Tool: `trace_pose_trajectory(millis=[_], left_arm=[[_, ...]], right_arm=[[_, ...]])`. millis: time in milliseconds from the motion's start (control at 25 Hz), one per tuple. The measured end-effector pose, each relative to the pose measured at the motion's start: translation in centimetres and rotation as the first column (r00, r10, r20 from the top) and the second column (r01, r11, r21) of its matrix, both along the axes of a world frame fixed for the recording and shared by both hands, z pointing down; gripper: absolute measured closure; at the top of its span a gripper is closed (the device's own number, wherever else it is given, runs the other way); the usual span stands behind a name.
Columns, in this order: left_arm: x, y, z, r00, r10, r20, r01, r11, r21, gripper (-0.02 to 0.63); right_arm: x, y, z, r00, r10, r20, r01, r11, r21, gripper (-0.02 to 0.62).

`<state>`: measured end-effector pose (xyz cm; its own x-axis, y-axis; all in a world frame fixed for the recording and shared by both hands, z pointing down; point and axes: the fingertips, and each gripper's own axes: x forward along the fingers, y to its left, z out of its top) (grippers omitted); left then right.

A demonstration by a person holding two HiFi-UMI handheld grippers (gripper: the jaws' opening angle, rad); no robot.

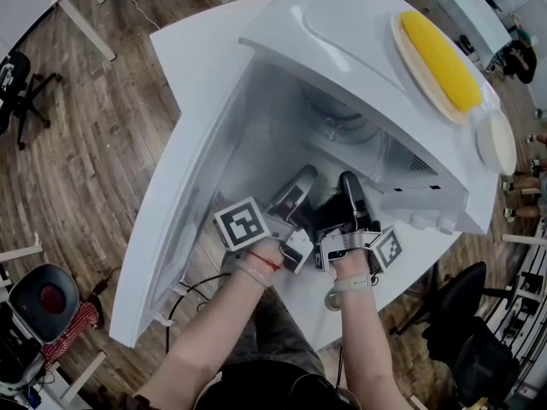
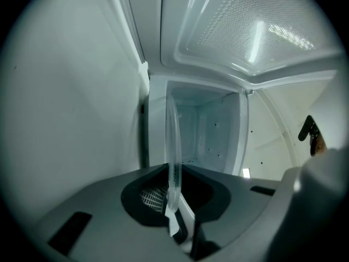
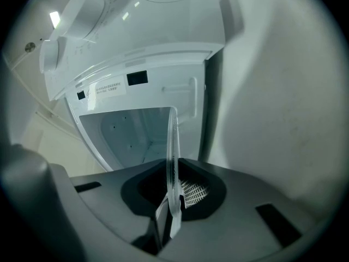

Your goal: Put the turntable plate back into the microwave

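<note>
- Both tools are parked at the mouth of the open microwave (image 1: 359, 32), around 6 o'clock from the middle of the head view. The left gripper (image 1: 301, 184) and the right gripper (image 1: 350, 188) are sitting just beside each other.
- The left gripper's jaws are pinching the rim of the glass turntable plate (image 2: 173, 157). In its own view the plate is showing edge-on, running up toward 12 o'clock with the cavity behind it.
- The right gripper is doing the same, jaws clamping the rim, with the glass rising thin between them.
- So the plate is being held by 2 grippers at the front of the cavity. The glass is too see-through in the head view to tell how far in it's reaching.
- The door (image 1: 179, 212) is hanging wide open toward 8 o'clock.
- Up top at 2 o'clock, a flat dish (image 1: 414, 62) is carrying something yellow (image 1: 440, 58), with a small white disc (image 1: 496, 139) just beside it.
- The whole thing is sitting on a white table (image 1: 197, 41).
</note>
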<state>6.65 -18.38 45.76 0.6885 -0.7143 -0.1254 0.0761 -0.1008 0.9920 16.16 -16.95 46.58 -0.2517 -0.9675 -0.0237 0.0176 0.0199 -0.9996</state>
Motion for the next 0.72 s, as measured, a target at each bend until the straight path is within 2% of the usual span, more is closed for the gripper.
trace_pose_trajectory(millis=[280,440,640,720], left_arm=[[0.2,0.34,0.12,1.0,-0.001,-0.012,0.001,1.0,-0.012,0.561],[0.31,0.43,0.25,1.0,-0.014,0.006,0.014,1.0,-0.014,0.561],[0.53,0.43,0.43,0.999,-0.016,0.034,0.016,1.0,-0.02,0.561],[0.67,0.56,0.38,1.0,-0.013,0.006,0.013,0.999,-0.033,0.561]], right_arm=[[0.11,-0.16,0.01,1.0,0.0,0.005,0.0,1.0,-0.02,0.549],[0.13,-0.19,0.04,1.0,-0.013,-0.019,0.013,0.999,-0.032,0.551],[0.27,-0.22,-0.14,1.0,-0.015,-0.006,0.015,1.0,-0.012,0.551],[0.45,0.05,-0.27,1.0,-0.013,0.009,0.013,1.0,0.003,0.549]])
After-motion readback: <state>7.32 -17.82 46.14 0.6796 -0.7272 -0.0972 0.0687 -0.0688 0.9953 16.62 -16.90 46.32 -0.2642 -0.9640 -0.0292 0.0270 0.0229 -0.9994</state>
